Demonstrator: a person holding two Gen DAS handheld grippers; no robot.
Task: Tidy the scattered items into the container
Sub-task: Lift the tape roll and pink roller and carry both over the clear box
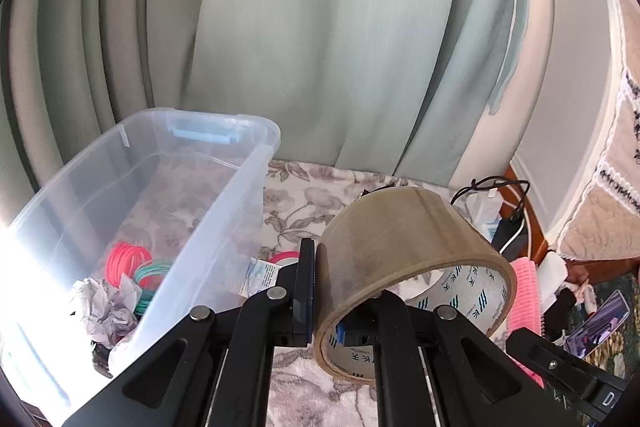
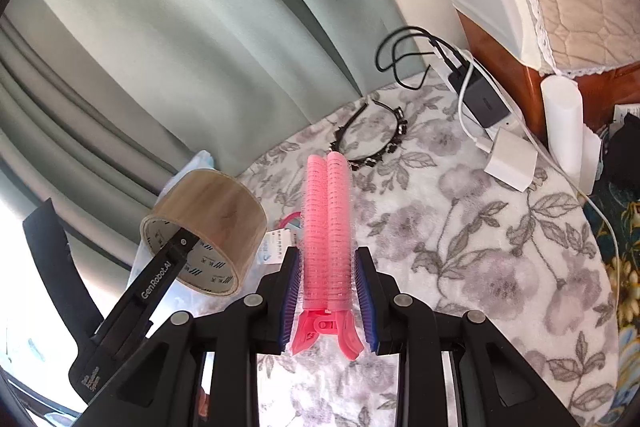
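Note:
My left gripper (image 1: 342, 291) is shut on a roll of brown packing tape (image 1: 400, 251), one finger outside its wall and one inside the core, held above the floral cloth just right of the clear plastic bin (image 1: 248, 187). The same tape roll (image 2: 212, 223) shows at the left of the right wrist view. My right gripper (image 2: 326, 275) is shut on a pink hair-roller clip (image 2: 328, 227), which points forward. Pink and teal hair ties (image 1: 136, 267) and crumpled paper (image 1: 104, 303) lie in the bin. A black beaded headband (image 2: 372, 139) rests on the cloth further ahead.
Chargers and cables (image 2: 484, 107) lie at the far right near a white cylinder (image 2: 562, 123). A small packet (image 1: 260, 275) and a pink item (image 1: 284, 258) sit beside the bin. Grey-green curtains (image 1: 320, 27) hang behind. A phone (image 1: 600, 319) lies at the right.

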